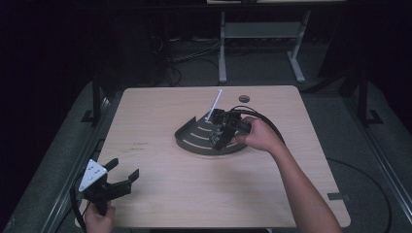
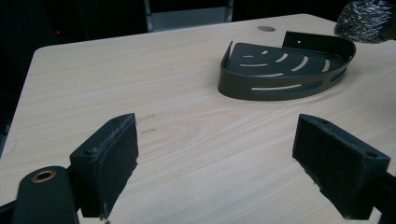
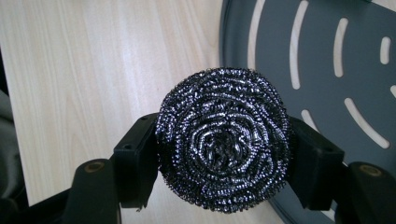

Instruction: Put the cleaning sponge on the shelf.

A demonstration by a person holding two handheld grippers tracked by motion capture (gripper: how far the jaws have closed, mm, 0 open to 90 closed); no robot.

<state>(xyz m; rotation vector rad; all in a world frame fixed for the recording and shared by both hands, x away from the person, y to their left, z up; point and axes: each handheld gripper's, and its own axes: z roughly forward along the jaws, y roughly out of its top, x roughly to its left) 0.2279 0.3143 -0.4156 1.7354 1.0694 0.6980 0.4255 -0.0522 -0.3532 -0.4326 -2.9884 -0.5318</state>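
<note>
- Right gripper (image 3: 224, 154): clenched on a steel-wool scouring pad (image 3: 223, 140), one black pad pressing each flank of the coiled ball. The grip sits across the pad's widest part and looks secure.
- Position of the scouring pad: in the right gripper view it hangs over the rim of the corner shower caddy (image 3: 327, 56), partly above the bare table (image 3: 93, 70) at 9 o'clock and partly above the slotted tray floor at 3 o'clock. In the left gripper view the pad shows past the caddy's far end, toward 2 o'clock.
- Step in hand, as judged: carrying the pad to the caddy for placement. To do it well, move fully over the slotted floor, clear of the raised wall, lower until the pad rests on the tray, then open the jaws. Releasing on the rim risks the pad rolling off onto the table.
- In the high view the right gripper (image 1: 224, 130) sits over the caddy's 3 o'clock portion; a white rod (image 1: 214, 105) rises from it toward 12 o'clock.
- Left gripper (image 1: 119, 175): released, jaws wide apart and empty, resting near the table's 7 o'clock corner, well apart from the caddy.
- Writing: no brand, label or legible text on the pad, caddy or grippers. Faint dark marks on the tabletop left of the caddy are too small to read.
</note>
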